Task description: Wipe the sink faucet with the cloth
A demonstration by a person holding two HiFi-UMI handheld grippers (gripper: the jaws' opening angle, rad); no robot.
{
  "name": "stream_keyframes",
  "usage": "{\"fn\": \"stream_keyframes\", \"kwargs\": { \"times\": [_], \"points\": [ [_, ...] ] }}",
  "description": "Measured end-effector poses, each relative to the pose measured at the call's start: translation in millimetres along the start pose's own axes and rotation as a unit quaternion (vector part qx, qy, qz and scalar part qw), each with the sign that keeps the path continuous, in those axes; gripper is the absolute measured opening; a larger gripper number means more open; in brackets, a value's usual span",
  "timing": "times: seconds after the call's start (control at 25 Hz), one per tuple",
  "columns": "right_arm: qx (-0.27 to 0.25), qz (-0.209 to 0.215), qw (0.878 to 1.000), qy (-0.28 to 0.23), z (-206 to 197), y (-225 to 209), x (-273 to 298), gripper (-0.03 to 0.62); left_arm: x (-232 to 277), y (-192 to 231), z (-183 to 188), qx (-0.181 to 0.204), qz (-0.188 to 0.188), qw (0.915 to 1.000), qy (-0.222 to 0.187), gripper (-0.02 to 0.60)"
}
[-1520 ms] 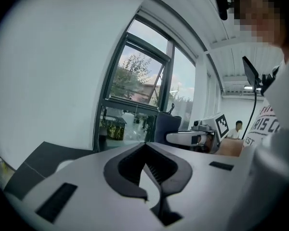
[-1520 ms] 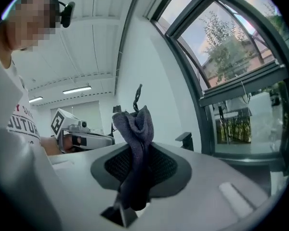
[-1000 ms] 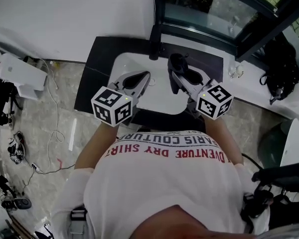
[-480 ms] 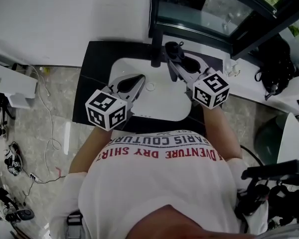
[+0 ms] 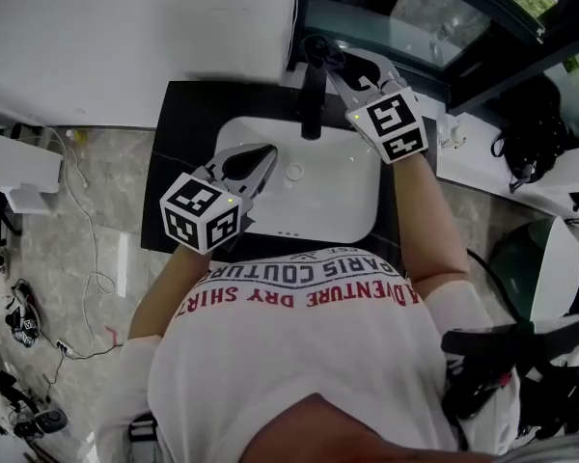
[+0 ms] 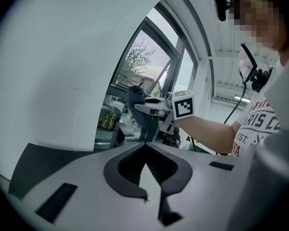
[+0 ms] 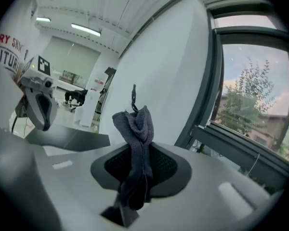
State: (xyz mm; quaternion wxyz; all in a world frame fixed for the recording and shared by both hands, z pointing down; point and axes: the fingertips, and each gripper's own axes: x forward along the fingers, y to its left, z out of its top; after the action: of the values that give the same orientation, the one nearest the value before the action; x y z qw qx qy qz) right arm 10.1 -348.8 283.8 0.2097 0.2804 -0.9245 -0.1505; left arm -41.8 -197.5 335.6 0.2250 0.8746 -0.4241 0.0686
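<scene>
Nearest the camera is the person's white printed T-shirt [image 5: 309, 355], with both forearms stretched out towards the tall dark sink faucet [image 5: 312, 112]. On the near left of the faucet, the left gripper [image 5: 267, 152] hangs over the left rim of the white rounded-rectangle ceramic sink [image 5: 362, 210]. Its own view shows the two jaws pressed together at the tips with nothing between them, so it is clenched and idle.

The sink sits in a black matte countertop [image 5: 179, 152], and the faucet rises from the counter's far edge with its spout reaching over the basin. At the faucet's far end, just to its right, the right gripper [image 5: 334, 64] grasps a dark blue-grey knitted cloth [image 7: 135, 129]. The cloth is pinched between the jaws, with a bunched fold standing up past the tips and a tail hanging down. From above, the cloth lies right at the top of the faucet, but none of the views shows whether it touches the metal. Beyond the faucet runs a dark-framed window [image 5: 405, 17].

The step in hand looks like bringing the cloth to the faucet, with wiping seemingly not yet begun. The next move probably calls for pressing the free fold against the faucet body and drawing it along the stem, keeping the hard jaws off the metal
</scene>
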Motion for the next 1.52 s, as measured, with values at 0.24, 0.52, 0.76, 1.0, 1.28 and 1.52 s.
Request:
{"fn": "stream_keyframes", "kwargs": {
  "times": [0.24,0.52,0.76,1.0,1.28,1.52],
  "points": [
    [-0.055,0.023,0.994,0.089,-43,6,56,0.077,9,21,-7,-0.01,-0.006,0.9998,0.015,0.002],
    [-0.014,0.049,0.993,0.111,-63,10,86,0.077,10,44,-8,-0.02,-0.008,0.9995,0.021,0.002],
    [0.018,0.06,0.991,0.116,-65,12,89,0.077,10,52,-10,-0.024,-0.011,0.9994,0.023,0.002],
    [0.016,0.064,0.99,0.126,-65,23,79,0.077,13,48,-9,-0.02,-0.02,0.9993,0.025,0.002],
    [-0.027,0.085,0.99,0.113,-57,69,45,0.077,16,43,-11,-0.014,-0.029,0.9991,0.028,0.002],
    [-0.015,0.094,0.99,0.106,-59,88,31,0.077,17,43,-12,-0.015,-0.038,0.9987,0.03,0.002]
  ]
}}
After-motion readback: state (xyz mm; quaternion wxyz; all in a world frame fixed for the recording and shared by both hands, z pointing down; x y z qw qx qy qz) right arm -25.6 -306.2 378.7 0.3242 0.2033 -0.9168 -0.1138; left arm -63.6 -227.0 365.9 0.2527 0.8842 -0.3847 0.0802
